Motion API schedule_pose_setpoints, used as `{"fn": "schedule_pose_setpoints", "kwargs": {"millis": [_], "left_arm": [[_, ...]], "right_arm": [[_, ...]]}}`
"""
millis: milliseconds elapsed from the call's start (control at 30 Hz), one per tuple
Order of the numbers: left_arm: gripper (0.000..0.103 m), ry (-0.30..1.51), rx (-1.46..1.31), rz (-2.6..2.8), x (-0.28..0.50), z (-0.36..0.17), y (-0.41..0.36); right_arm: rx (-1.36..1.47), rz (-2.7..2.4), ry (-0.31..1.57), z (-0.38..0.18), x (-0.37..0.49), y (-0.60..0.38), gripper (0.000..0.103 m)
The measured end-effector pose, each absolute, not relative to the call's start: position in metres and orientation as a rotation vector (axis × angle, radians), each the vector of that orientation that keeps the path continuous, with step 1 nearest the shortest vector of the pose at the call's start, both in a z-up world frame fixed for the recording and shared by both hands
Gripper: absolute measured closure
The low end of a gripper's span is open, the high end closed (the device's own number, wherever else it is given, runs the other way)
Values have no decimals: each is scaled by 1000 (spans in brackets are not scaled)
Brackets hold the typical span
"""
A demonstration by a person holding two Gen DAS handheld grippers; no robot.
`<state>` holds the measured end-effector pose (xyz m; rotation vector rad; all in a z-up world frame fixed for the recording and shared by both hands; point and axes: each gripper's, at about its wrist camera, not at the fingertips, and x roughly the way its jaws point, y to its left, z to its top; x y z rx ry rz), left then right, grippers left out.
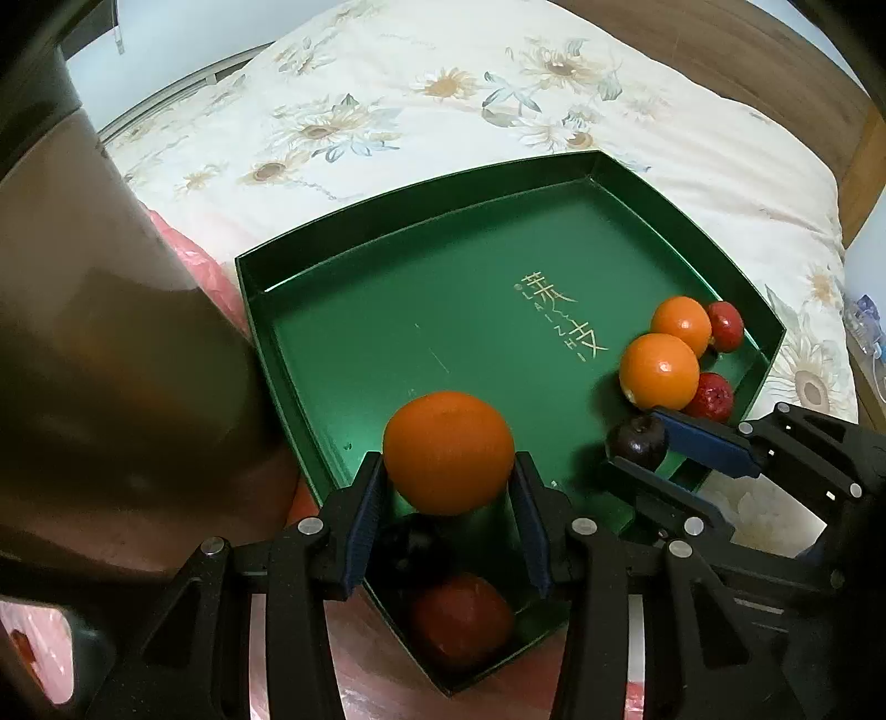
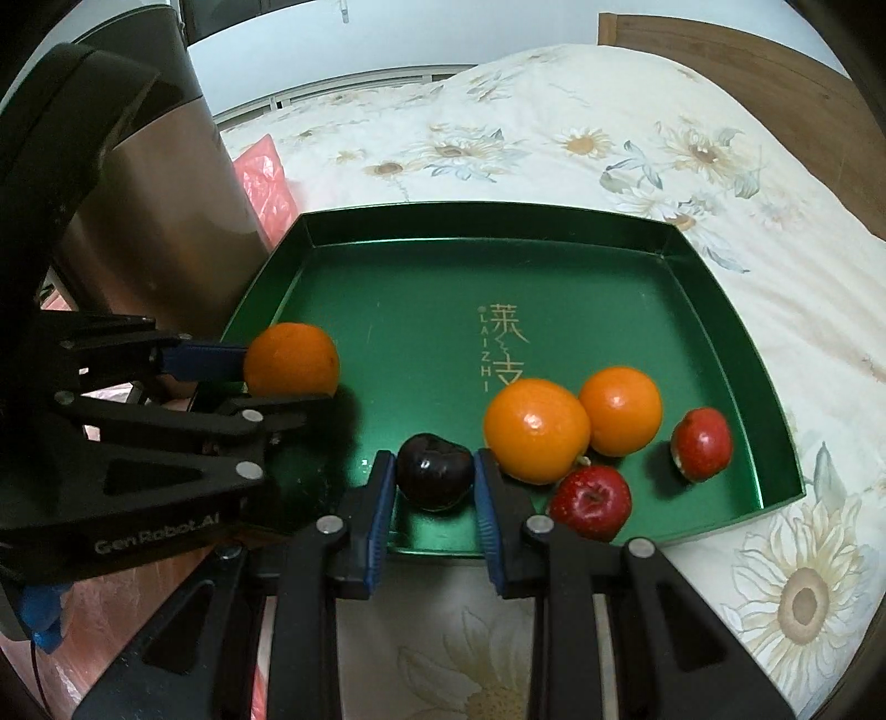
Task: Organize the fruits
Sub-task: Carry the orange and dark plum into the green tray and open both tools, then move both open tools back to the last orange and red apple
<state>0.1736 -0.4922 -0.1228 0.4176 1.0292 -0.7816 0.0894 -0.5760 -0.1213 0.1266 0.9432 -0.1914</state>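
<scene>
Surface: a green tray (image 2: 554, 238) with raised walls and gold lettering on its floor lies on a cream quilt (image 2: 637, 127) printed with sunflowers.
Room: a wooden headboard (image 2: 720, 39) runs behind the quilt; a tall brown metallic cylinder (image 2: 160, 221) stands just beside the tray's left wall, with pink plastic (image 2: 263, 183) next to it.
Left gripper: the left gripper (image 1: 448, 487) has its blue pads pressed on either side of an orange (image 1: 448, 451), jaws parted only as far as the fruit's width, above the tray's near-left part.
Right gripper: the right gripper (image 2: 434, 498) is clamped on a dark plum (image 2: 434, 471), pads against both its sides, over the tray's near edge.
Fruit in tray: two more oranges (image 2: 537, 429) touch each other at the right of the tray, with two red apples (image 2: 592, 501) beside them, one nearer, one toward the right wall.
Under the left gripper: a red fruit (image 1: 462, 620) and a darker round shape lie in the tray's near corner in shadow; what the dark one is cannot be told.
Cut off: the cylinder's top runs out of view, and the fisheye rim blacks out the corners.
Hard to make out: whether the held orange or plum touches the tray floor cannot be told.
</scene>
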Motion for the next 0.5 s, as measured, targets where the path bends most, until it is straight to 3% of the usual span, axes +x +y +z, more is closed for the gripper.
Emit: {"fn": "schedule_pose_setpoints", "kwargs": {"millis": [133,167,200,267,500], "left_arm": [[61,1012,420,-783,170,-117,-491],[59,1005,421,-784,168,-115,-489],[58,998,423,-784,166,-112,-487],[58,983,423,-788,161,-106,-484],[54,949,370,-793,142,-82,-466]], "right_arm": [[123,-199,953,-120,90,-575,102],[123,-199,957,-119,90,-574,94],[120,-201,960,-118,90,-574,74],[114,-201,961,-116,89,-572,61],[96,-214,954,-106,76,-567,52]]}}
